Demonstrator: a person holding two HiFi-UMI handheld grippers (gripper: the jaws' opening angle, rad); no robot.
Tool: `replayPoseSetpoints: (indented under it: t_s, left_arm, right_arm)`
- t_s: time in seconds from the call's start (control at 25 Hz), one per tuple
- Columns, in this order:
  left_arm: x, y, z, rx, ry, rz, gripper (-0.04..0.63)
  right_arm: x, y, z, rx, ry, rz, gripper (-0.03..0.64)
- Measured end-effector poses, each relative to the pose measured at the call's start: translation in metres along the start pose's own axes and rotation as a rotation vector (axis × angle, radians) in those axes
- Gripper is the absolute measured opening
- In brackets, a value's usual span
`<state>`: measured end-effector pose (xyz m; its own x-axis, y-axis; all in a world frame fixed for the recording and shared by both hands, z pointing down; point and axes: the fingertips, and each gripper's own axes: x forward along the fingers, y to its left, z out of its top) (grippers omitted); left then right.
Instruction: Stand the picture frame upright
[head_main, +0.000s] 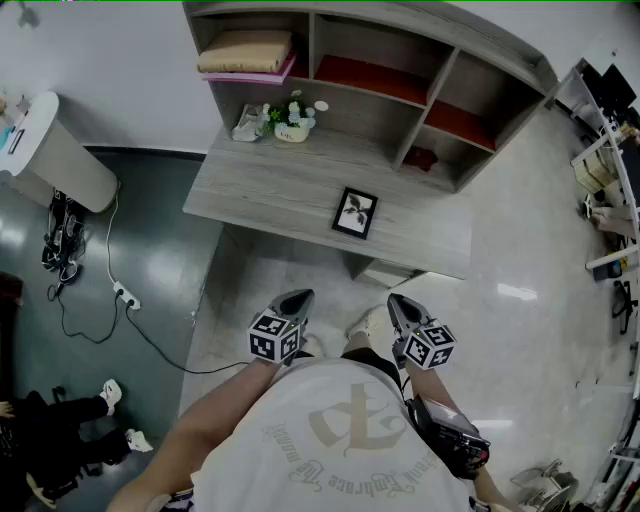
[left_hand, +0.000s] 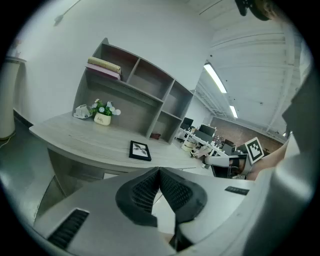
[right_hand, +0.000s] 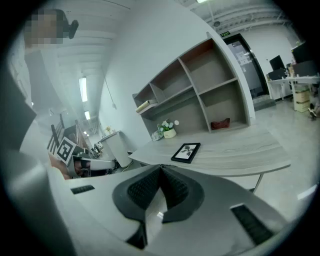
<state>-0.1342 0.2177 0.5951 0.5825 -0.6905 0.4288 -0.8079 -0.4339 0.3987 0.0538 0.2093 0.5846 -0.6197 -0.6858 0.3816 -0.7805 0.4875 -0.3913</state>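
Note:
A black picture frame (head_main: 355, 212) with a leaf print lies flat on the grey wooden desk (head_main: 270, 190), near its front edge; it also shows as the frame (left_hand: 140, 150) in the left gripper view and the frame (right_hand: 186, 152) in the right gripper view. My left gripper (head_main: 297, 300) is held close to the person's body, well short of the desk, shut with nothing in it. My right gripper (head_main: 396, 303) hangs beside it, also shut and empty. Both sets of jaws (left_hand: 159, 171) (right_hand: 160, 168) point toward the desk.
A shelf unit (head_main: 400, 70) stands at the desk's back, holding folded towels (head_main: 245, 50) and a red item (head_main: 420, 158). A small flower pot (head_main: 292, 122) sits at the back left. A white bin (head_main: 50, 150) and a power strip (head_main: 125, 296) with cables are on the floor to the left.

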Motion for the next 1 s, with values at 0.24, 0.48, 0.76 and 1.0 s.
replayPoseSetpoints:
  t_s: [0.24, 0.48, 0.76, 1.0]
  left_arm:
    - [-0.001, -0.013, -0.005, 0.01, 0.004, -0.022, 0.009]
    - [0.0, -0.025, -0.007, 0.024, 0.011, -0.044, 0.009]
    - [0.004, -0.026, -0.009, 0.024, 0.016, -0.052, 0.009]
    - [0.007, -0.027, -0.01, 0.025, 0.025, -0.059, 0.009]
  right_arm:
    - [-0.015, 0.006, -0.007, -0.003, -0.006, 0.005, 0.003]
    - [-0.03, 0.002, -0.012, 0.0, -0.013, -0.022, 0.003]
    - [-0.033, -0.001, -0.016, 0.014, -0.023, -0.049, 0.003]
    - [-0.037, -0.007, -0.02, 0.036, -0.024, -0.068, 0.005]
